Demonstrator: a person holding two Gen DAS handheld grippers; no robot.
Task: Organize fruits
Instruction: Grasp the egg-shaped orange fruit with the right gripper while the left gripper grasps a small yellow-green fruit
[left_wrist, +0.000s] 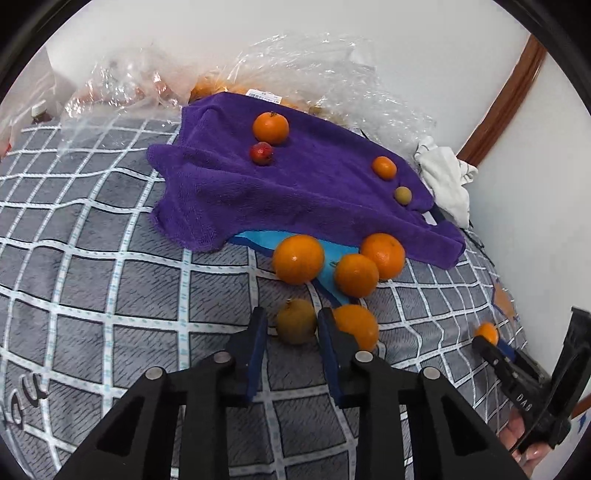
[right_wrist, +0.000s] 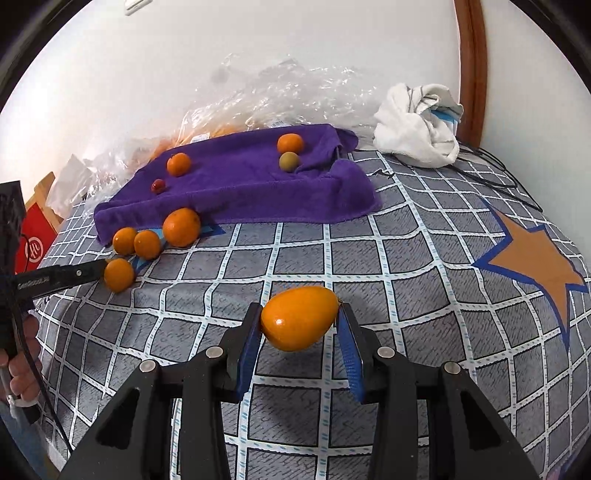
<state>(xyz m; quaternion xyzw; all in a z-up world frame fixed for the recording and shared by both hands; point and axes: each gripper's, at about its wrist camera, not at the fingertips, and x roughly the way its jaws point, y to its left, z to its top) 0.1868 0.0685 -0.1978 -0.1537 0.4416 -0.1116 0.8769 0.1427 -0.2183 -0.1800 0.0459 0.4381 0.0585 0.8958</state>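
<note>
My right gripper (right_wrist: 300, 318) is shut on an egg-shaped orange fruit (right_wrist: 299, 317) and holds it above the checked bedspread (right_wrist: 369, 266); it also shows in the left wrist view (left_wrist: 487, 332). My left gripper (left_wrist: 291, 325) is open around a small green-brown fruit (left_wrist: 296, 321), with an orange (left_wrist: 357, 325) just right of its right finger. Three oranges (left_wrist: 298, 259) lie grouped by the edge of a purple towel (left_wrist: 295, 192). On the towel lie an orange (left_wrist: 270, 127), a small red fruit (left_wrist: 261, 153), a small orange (left_wrist: 384, 167) and a green fruit (left_wrist: 402, 194).
Crumpled clear plastic bags (left_wrist: 295, 66) with more oranges lie behind the towel against the wall. A white cloth (right_wrist: 417, 125) and black cables (right_wrist: 495, 173) lie at the back right. An orange star (right_wrist: 535, 258) is printed on the bedspread. A red box (right_wrist: 35, 243) stands at the left.
</note>
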